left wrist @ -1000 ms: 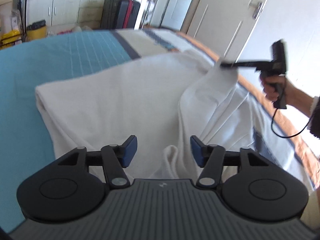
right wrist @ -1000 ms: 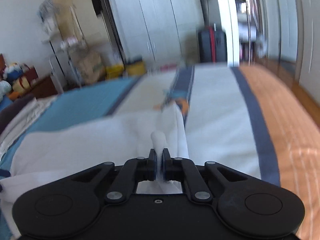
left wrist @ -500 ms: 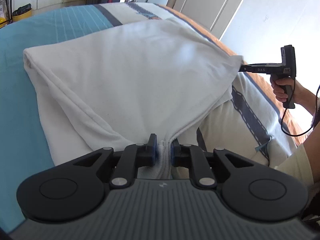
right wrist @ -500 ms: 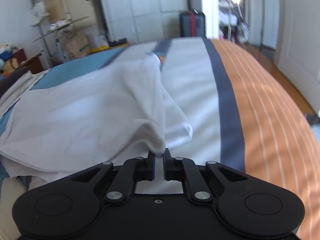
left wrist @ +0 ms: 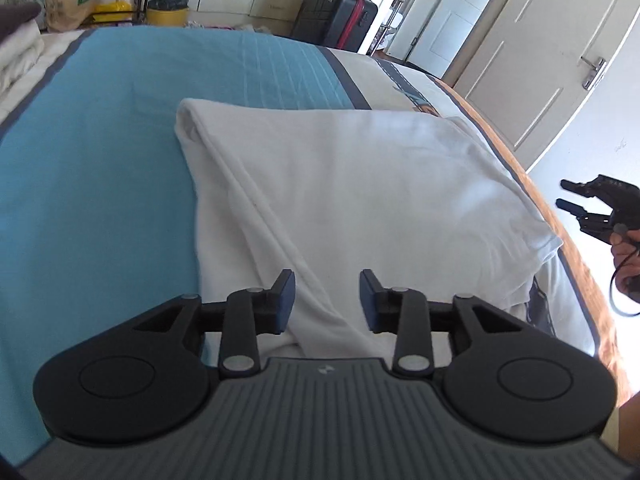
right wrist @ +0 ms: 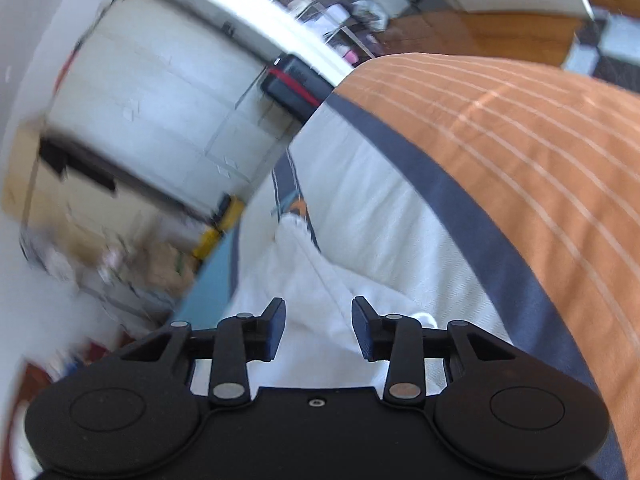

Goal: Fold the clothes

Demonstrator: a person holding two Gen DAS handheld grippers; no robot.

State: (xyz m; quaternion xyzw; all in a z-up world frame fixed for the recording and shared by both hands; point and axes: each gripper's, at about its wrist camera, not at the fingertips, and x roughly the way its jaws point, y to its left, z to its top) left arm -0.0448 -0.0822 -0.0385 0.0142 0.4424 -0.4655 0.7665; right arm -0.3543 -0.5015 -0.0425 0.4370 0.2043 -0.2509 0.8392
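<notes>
A white garment [left wrist: 360, 184] lies folded over on the bed, its folded edge running from the far left down towards me. My left gripper [left wrist: 327, 300] is open just above the garment's near edge, with cloth under the gap. My right gripper [left wrist: 568, 194] shows at the far right of the left wrist view, open and off the garment's right edge. In the blurred, tilted right wrist view the right gripper [right wrist: 318, 330] is open over the white garment [right wrist: 316, 280], holding nothing.
The bed cover has a blue part [left wrist: 100, 140], a cream band with a navy stripe [right wrist: 432, 184] and an orange striped side [right wrist: 540, 152]. A suitcase [left wrist: 336, 16], a yellow bin [left wrist: 166, 10] and cupboards stand beyond the bed. A door [left wrist: 560, 52] is at the right.
Both grippers were shut on the garment half a second ago and have let go. The garment now lies flat on the bed. The right gripper has drawn away and tilted.
</notes>
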